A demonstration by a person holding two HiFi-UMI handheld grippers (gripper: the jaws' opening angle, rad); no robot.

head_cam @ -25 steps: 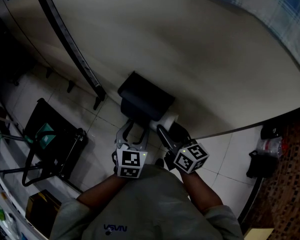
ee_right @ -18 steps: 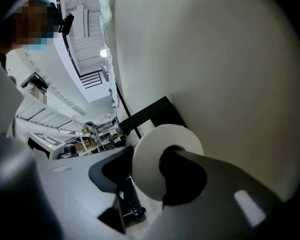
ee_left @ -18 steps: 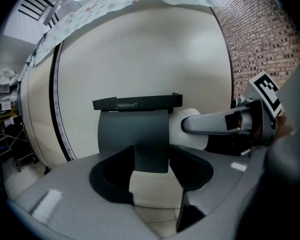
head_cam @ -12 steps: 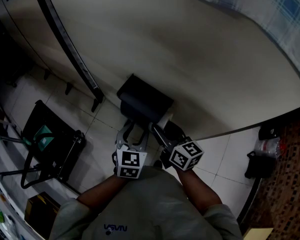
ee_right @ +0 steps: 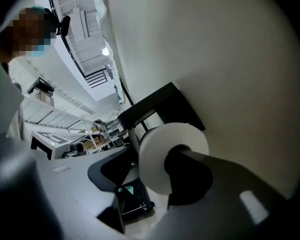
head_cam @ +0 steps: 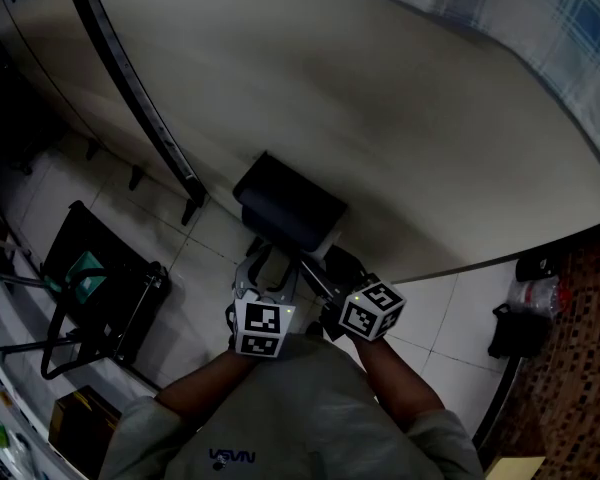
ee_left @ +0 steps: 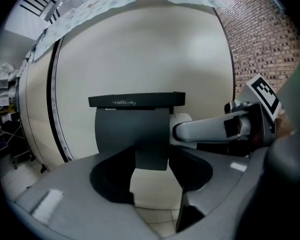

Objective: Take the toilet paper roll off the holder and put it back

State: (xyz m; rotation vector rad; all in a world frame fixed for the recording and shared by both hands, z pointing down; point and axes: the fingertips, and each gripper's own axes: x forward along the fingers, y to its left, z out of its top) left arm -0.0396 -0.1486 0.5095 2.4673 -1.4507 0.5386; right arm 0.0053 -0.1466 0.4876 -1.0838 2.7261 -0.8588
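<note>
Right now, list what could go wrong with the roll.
The right gripper has just been opening its jaws with the toilet paper roll between them. The roll pokes past the holder, so if unseated it may slide off and drop. One jaw overlaps its core and could drag it out on withdrawal.

Beige wall [head_cam: 380, 118] w/ black strip [head_cam: 135, 78]; black cart [head_cam: 130, 288] on tile floor [head_cam: 460, 318].

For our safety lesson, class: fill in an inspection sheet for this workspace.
Surface: cream wall; tiled floor.
Job's things: black holder on the wall; roll at its right end.
Clutter: black cart on the floor.
Grippers: left gripper open, jaws just closing a little, holder's flap ahead; right gripper open, jaws just opening, roll between them.
Cables: nothing seen.
Surroundings: brick wall, shelves.
</note>
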